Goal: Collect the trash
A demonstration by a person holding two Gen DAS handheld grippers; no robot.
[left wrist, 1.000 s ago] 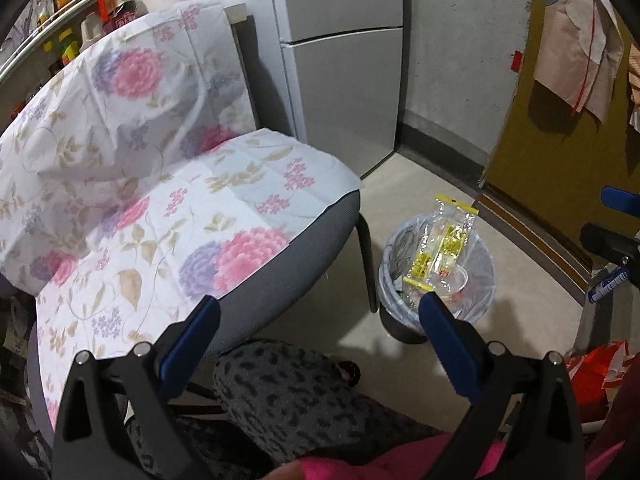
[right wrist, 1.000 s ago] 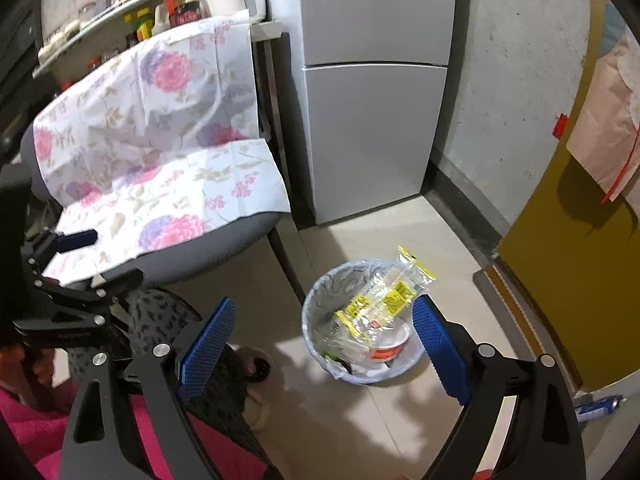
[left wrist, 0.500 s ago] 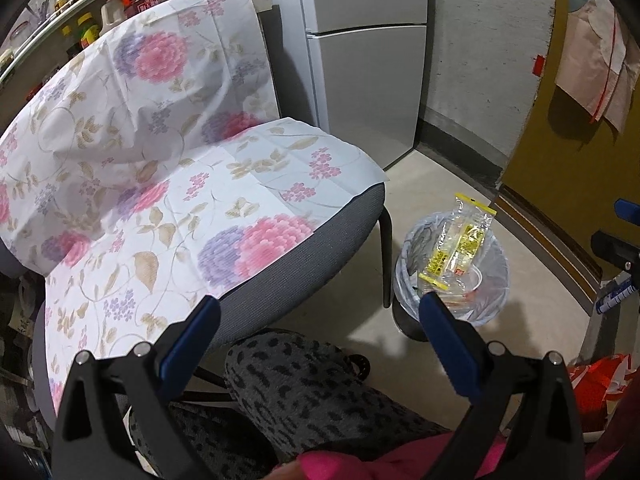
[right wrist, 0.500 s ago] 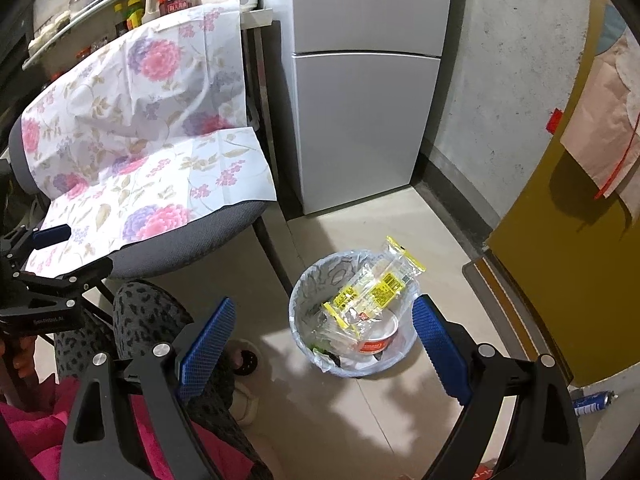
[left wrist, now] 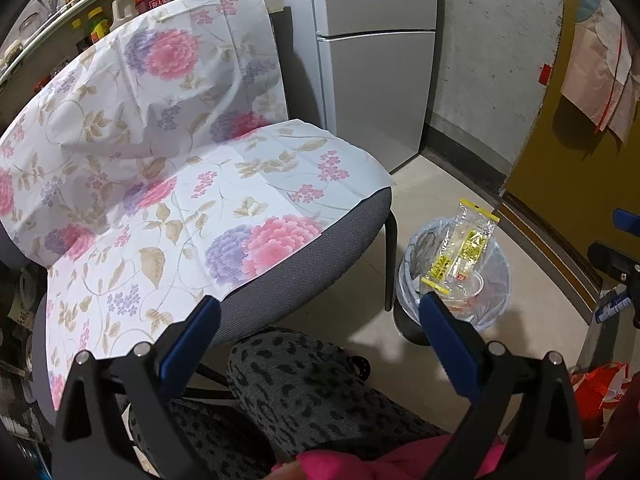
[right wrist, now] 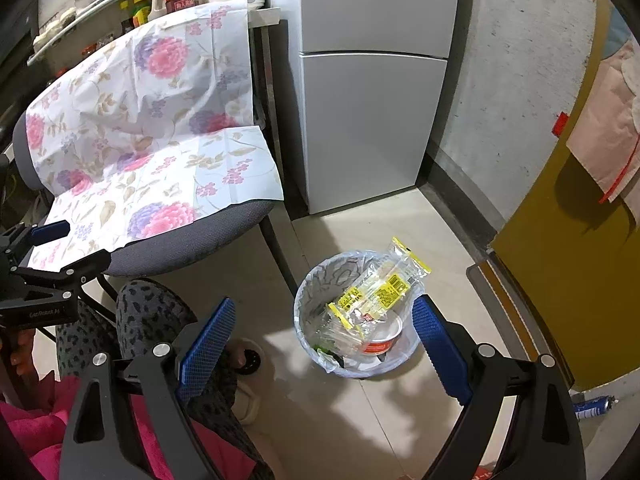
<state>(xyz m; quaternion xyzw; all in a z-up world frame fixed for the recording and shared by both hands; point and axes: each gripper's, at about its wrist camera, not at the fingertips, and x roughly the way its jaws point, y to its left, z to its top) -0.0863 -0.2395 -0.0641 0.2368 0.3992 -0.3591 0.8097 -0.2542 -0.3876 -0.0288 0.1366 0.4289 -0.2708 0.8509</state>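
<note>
Trash first: a clear plastic wrapper with yellow printed labels (right wrist: 378, 292) is lying slanted across the top of a small round bin lined with a thin grey-white plastic bag (right wrist: 310, 300), one end poking out past the rim. Under it in the bin sits a white disposable bowl with a red band (right wrist: 382, 340) plus some crumpled clear film. So it's all sitting in the bin, nothing being held.

Room-wise, the bin stands on a pale beige tiled floor (right wrist: 360, 228), just beside the front leg of a grey fabric chair draped with a white cloth printed with pink and purple flowers (left wrist: 180, 184). Behind the chair is a silver-grey two-door fridge (right wrist: 368, 80) against a rough concrete wall, and a mustard-yellow door (right wrist: 568, 280) is off to the right with some pinkish cloth hanging on it. A shelf of sauce bottles (left wrist: 100, 12) runs along the top left. A blue spray can (right wrist: 592, 406) lies on the floor near the door.

Both grippers hover above the floor, pointing down toward the bin. The left gripper (left wrist: 320, 316) has its blue-padded fingers spread wide with nothing between them; same deal for the right gripper (right wrist: 324, 320), spread wide and empty, bin framed between its fingers. A person's knee in grey leopard-print trousers (left wrist: 304, 380) sits below them.
</note>
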